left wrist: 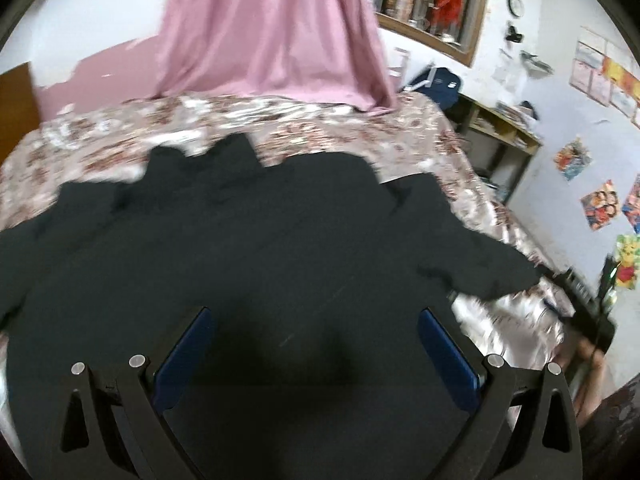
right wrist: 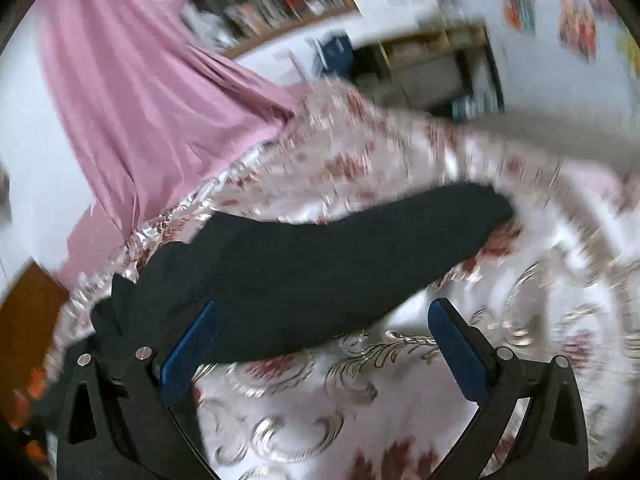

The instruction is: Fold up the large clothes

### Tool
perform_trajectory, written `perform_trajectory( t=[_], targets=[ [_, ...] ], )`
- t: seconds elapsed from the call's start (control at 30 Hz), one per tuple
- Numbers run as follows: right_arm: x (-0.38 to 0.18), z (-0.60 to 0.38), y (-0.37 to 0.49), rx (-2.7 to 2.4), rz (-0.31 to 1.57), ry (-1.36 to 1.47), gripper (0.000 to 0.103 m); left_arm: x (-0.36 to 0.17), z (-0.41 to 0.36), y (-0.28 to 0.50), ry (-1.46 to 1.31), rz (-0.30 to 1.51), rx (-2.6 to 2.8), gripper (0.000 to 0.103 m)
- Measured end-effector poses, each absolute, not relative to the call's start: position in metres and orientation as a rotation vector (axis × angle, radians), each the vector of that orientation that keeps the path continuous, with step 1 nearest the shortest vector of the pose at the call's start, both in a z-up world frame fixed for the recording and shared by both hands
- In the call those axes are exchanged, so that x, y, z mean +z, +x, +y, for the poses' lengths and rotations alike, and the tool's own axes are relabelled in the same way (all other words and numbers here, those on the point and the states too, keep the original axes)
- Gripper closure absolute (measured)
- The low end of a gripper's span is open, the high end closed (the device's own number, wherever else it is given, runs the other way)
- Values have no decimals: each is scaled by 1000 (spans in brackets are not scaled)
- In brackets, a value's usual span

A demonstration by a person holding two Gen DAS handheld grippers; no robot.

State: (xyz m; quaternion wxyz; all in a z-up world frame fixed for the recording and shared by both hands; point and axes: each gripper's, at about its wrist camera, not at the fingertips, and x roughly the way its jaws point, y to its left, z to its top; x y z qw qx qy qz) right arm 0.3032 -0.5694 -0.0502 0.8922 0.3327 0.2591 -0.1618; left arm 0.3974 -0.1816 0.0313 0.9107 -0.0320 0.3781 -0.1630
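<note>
1. I am holding my left tool [left wrist: 314, 320] over the large black fabric garment [left wrist: 248, 248], its blue-padded fingers spread wide and gripping nothing.
2. The garment is lying spread across the bed with the shiny floral bedspread [left wrist: 320, 120], reaching from the near edge toward the far edge where a pink curtain [left wrist: 272, 28] is hanging.
3. I am holding my right tool [right wrist: 326, 316] above a long black part of the garment [right wrist: 320, 264], perhaps a sleeve, which is stretching out toward the bed's right edge; these fingers are also parted and empty.
4. I am judging the folding as barely begun: the cloth is looking rumpled but unfolded, so the sleeves and body are all still waiting to be folded.
</note>
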Motion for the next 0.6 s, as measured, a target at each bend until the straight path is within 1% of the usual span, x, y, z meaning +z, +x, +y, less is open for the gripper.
perform_trajectory(
  t=[0.1, 0.17, 0.33, 0.4, 0.47, 0.5, 0.53, 0.6],
  targets=[
    [-85, -597, 311, -312, 504, 847, 1, 27, -218, 423, -55, 767, -378, 0],
    [-94, -607, 315, -342, 488, 897, 1, 21, -244, 443, -41, 763, -381, 0],
    [-96, -623, 334, -435, 467, 866, 1, -3, -279, 478, 29, 800, -346, 0],
    [-98, -635, 341, -511, 492, 835, 2, -17, -286, 487, 51, 826, -339, 0],
    [-105, -647, 343, -544, 505, 860, 10, -26, -290, 491, 55, 854, -361, 0],
    [-111, -652, 346, -549, 524, 883, 19, -34, -292, 492, 47, 880, -393, 0],
    [-115, -655, 350, -537, 539, 901, 22, -40, -292, 492, 43, 901, -412, 0],
    [-116, -658, 353, -485, 524, 936, 22, -51, -295, 496, 59, 930, -407, 0]
  ],
)
